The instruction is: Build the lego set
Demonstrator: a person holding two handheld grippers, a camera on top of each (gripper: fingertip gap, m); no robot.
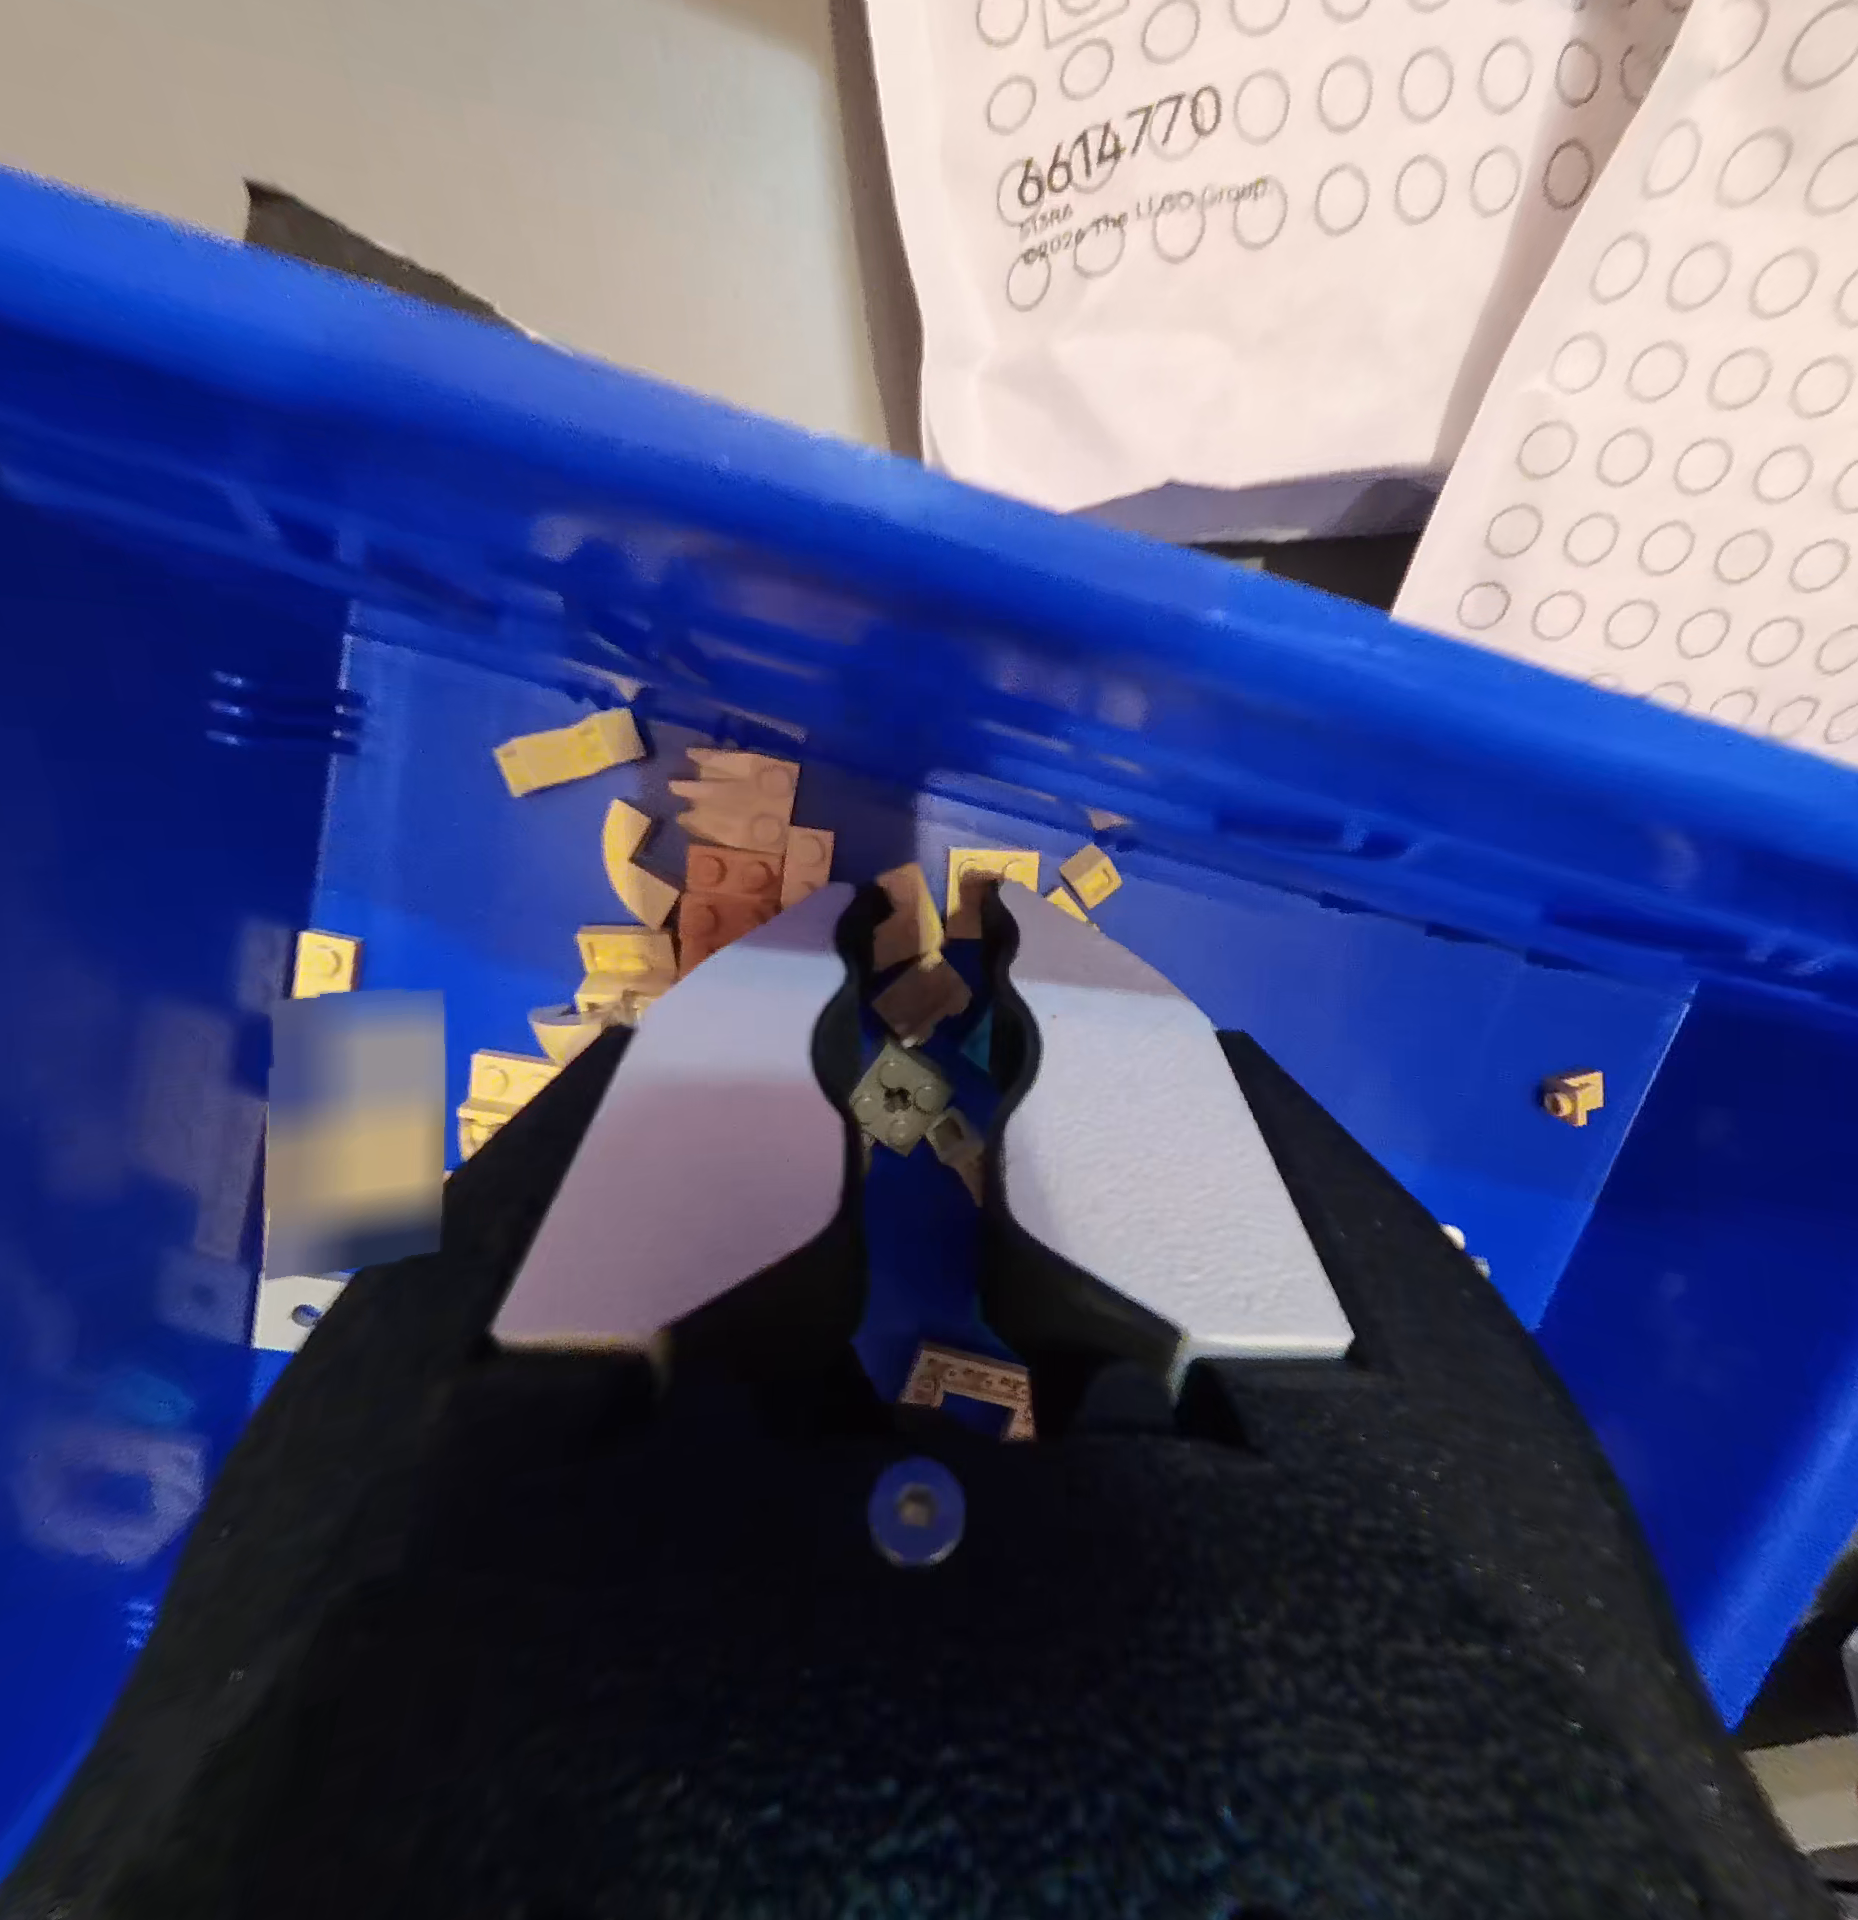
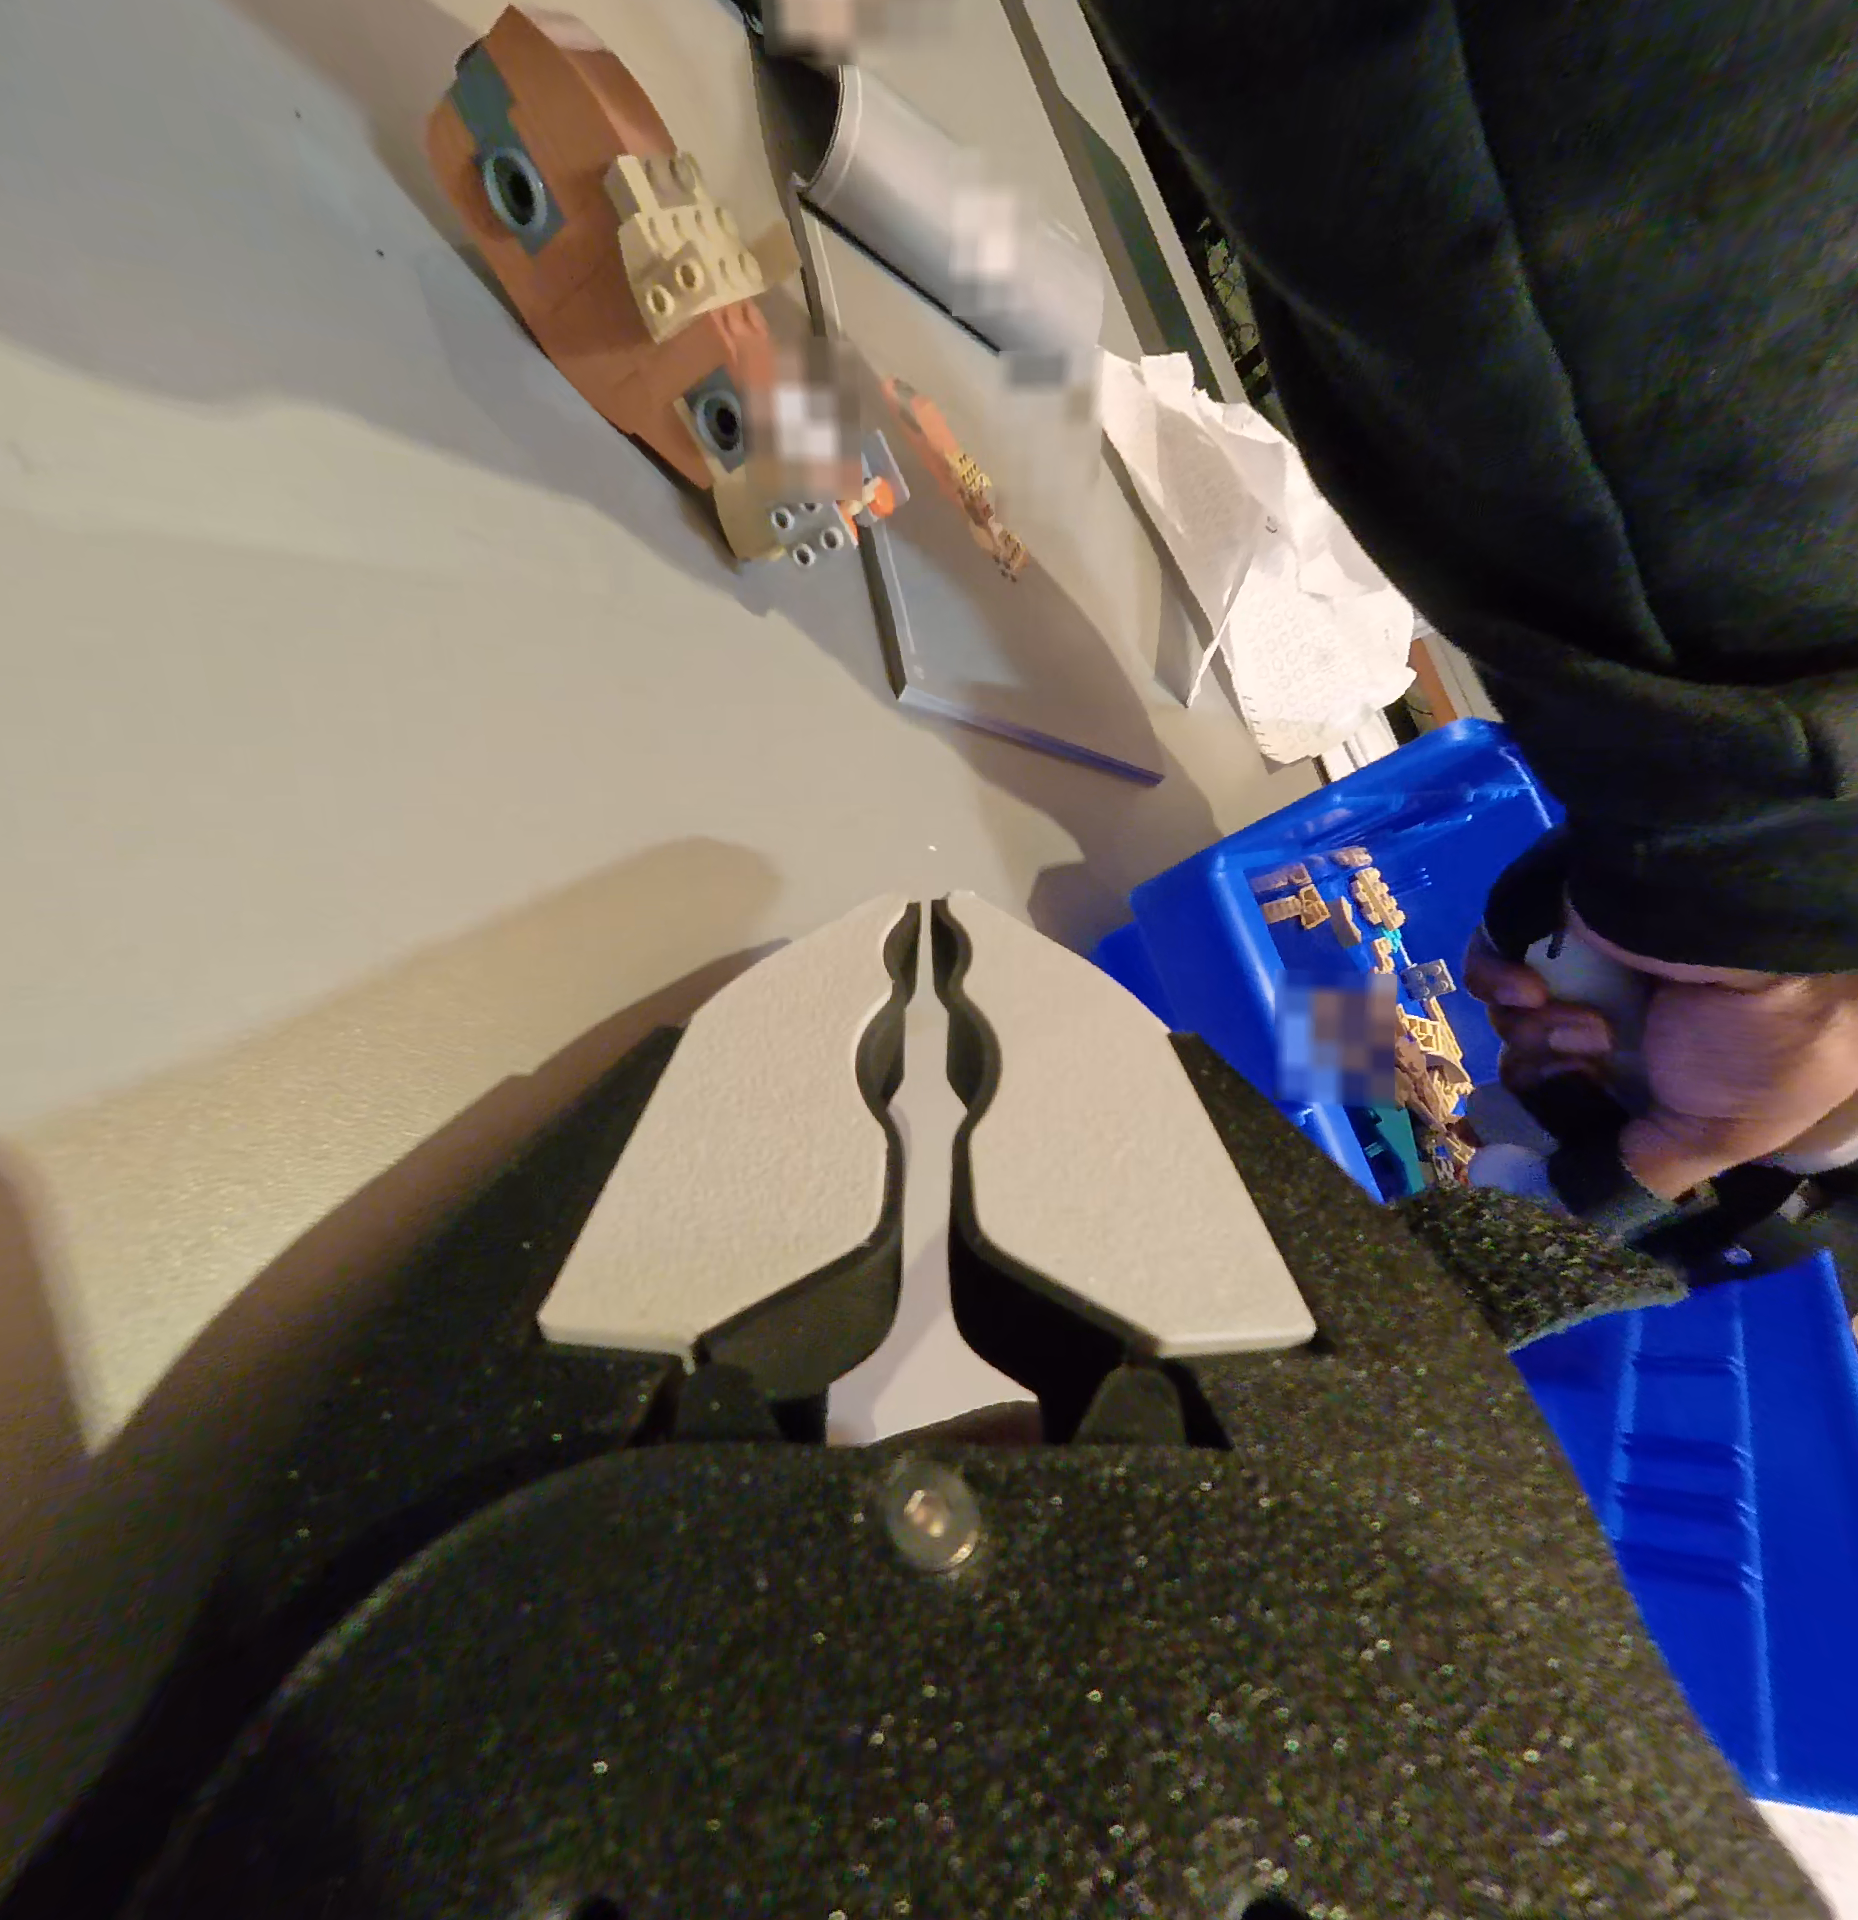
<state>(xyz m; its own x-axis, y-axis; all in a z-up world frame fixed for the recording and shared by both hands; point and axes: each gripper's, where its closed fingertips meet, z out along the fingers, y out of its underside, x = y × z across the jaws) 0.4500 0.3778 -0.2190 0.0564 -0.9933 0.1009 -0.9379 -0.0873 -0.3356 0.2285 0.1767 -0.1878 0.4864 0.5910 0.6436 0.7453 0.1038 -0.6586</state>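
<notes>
The build looks partly done: a brown and tan lego assembly (image 2: pixel 603 270) lies on the counter (image 2: pixel 281 675), and many loose pieces wait in the blue bin (image 1: pixel 904 582). The left gripper (image 1: pixel 935 914) reaches into the bin, fingers slightly spread around small brown pieces (image 1: pixel 909 977) without clearly pinching any. The right gripper (image 2: pixel 926 920) hovers empty over the counter, fingers nearly pressed together.

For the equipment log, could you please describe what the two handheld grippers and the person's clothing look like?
Both the left gripper and the right gripper share one design: a speckled black body with a round silver screw at its centre, and two flat pale grey fingers with wavy, black-lined inner edges that taper to narrow tips. The person wears a dark sleeve. No cables are visible.
</notes>
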